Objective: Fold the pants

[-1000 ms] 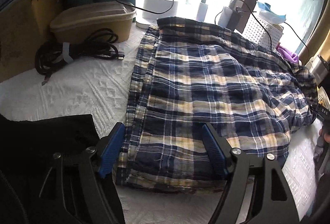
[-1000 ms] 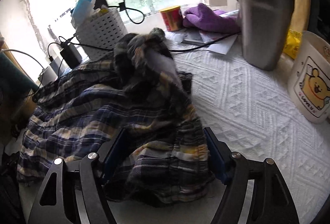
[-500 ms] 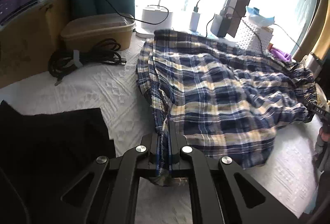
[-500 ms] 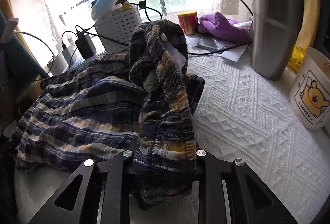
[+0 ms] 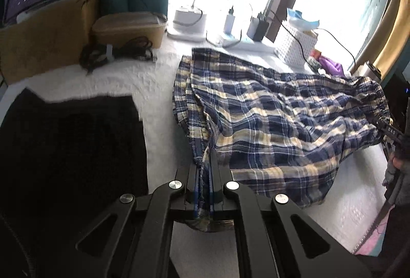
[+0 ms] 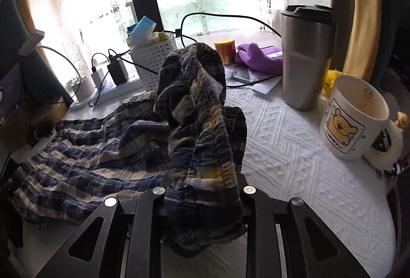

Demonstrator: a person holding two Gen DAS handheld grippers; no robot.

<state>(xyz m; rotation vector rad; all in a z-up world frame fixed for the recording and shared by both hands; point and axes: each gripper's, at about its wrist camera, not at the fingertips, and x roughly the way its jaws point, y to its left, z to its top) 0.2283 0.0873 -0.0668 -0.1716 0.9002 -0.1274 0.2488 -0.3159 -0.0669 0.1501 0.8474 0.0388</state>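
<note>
We have 2 fisheye views, each set just behind its gripper's fingers and tilted down over them. The left wrist view looks past its fingers across the plaid pants toward the window, with the white basket far beyond and right of them. The right wrist view sits close behind its fingers, the bunched waistband filling the space ahead. Both share the pants, the basket and the white cloth.
</note>
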